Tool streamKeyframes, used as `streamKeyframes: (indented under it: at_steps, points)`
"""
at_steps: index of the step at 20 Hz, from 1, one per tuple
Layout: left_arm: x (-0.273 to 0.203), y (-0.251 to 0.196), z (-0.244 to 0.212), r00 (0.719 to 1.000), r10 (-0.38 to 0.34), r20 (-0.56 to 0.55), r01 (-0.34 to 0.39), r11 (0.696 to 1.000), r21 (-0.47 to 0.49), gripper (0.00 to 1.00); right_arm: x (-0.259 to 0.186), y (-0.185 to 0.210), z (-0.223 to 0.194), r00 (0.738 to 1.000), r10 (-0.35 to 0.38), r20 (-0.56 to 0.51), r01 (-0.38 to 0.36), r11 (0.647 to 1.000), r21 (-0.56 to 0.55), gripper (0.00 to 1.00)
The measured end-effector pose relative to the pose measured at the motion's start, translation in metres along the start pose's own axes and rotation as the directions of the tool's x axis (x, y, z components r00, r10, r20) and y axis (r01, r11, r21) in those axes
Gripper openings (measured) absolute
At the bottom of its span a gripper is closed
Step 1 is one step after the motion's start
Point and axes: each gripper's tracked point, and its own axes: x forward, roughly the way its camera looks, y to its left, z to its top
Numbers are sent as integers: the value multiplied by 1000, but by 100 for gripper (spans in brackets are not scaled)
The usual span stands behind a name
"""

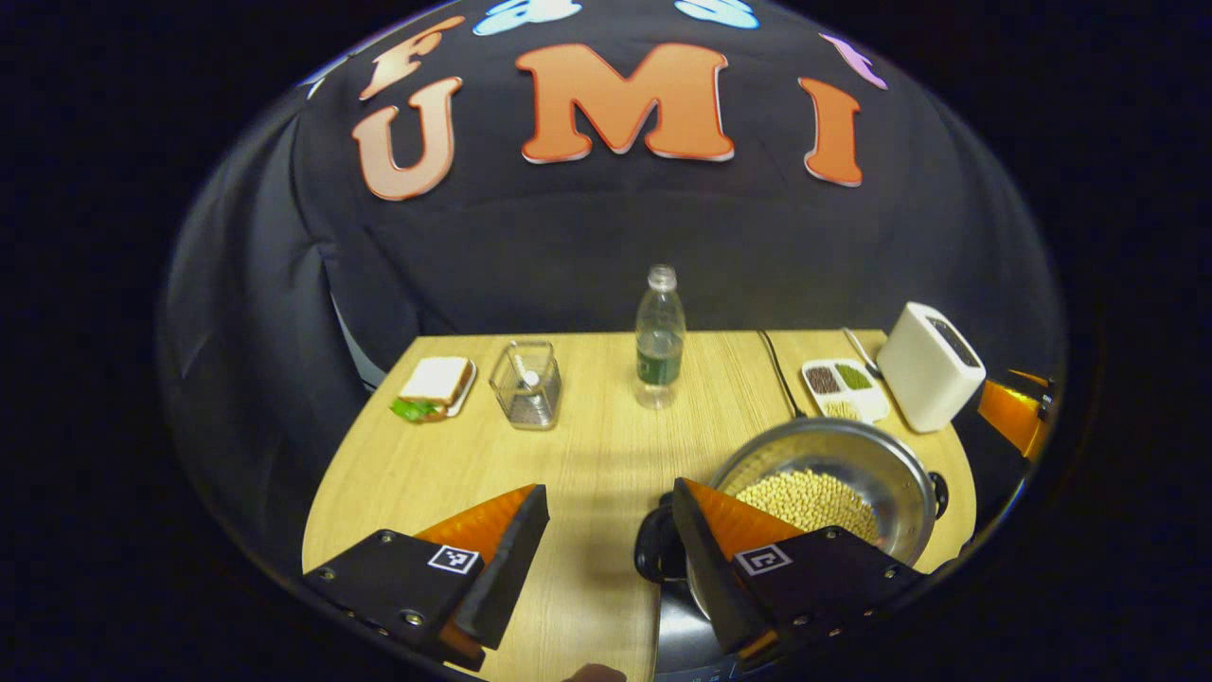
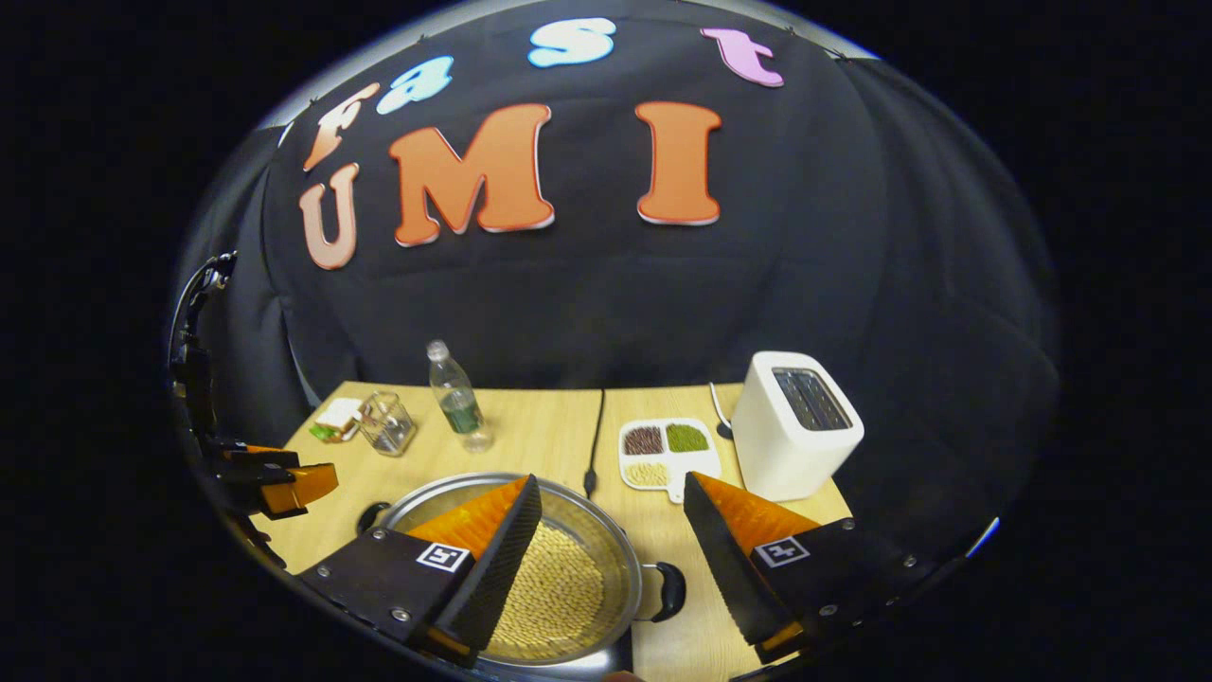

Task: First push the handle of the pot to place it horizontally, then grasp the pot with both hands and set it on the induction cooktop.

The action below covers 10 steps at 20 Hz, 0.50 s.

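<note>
Pot (image 2: 530, 559) low-centre on the surface (image 1: 587, 445), straddled by both open grippers.
Left gripper (image 1: 611, 516) fingers spread, near ear-handle (image 1: 655, 549) at its 5 o'clock; right gripper (image 2: 613, 507) spread, other handle (image 2: 670, 589) at 5 o'clock, empty.

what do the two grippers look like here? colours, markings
Both match: the left gripper and right gripper each have two wedge-shaped fingers, orange on the outer faces with black ridged pads inside, on black plates with screws and a small square black-and-white tag.
</note>
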Motion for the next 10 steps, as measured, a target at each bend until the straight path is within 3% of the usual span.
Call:
streamKeyframes:
  at_steps: [2,5,7,10]
  points:
    - [-25,19,45,993,28,111,-25,999,-28,82,-18,17,38,996,33,85,-32,999,-14,94]
    - [-75,45,113,956,74,285,-52,995,-83,82,-53,41,89,973,95,211,-91,996,-25,94]
    - [-109,60,155,914,102,393,-56,990,-126,82,-82,59,126,943,136,305,-130,991,-40,93]
    - [-167,80,208,824,143,548,-64,985,-161,81,-124,79,176,880,169,443,-145,985,-88,93]
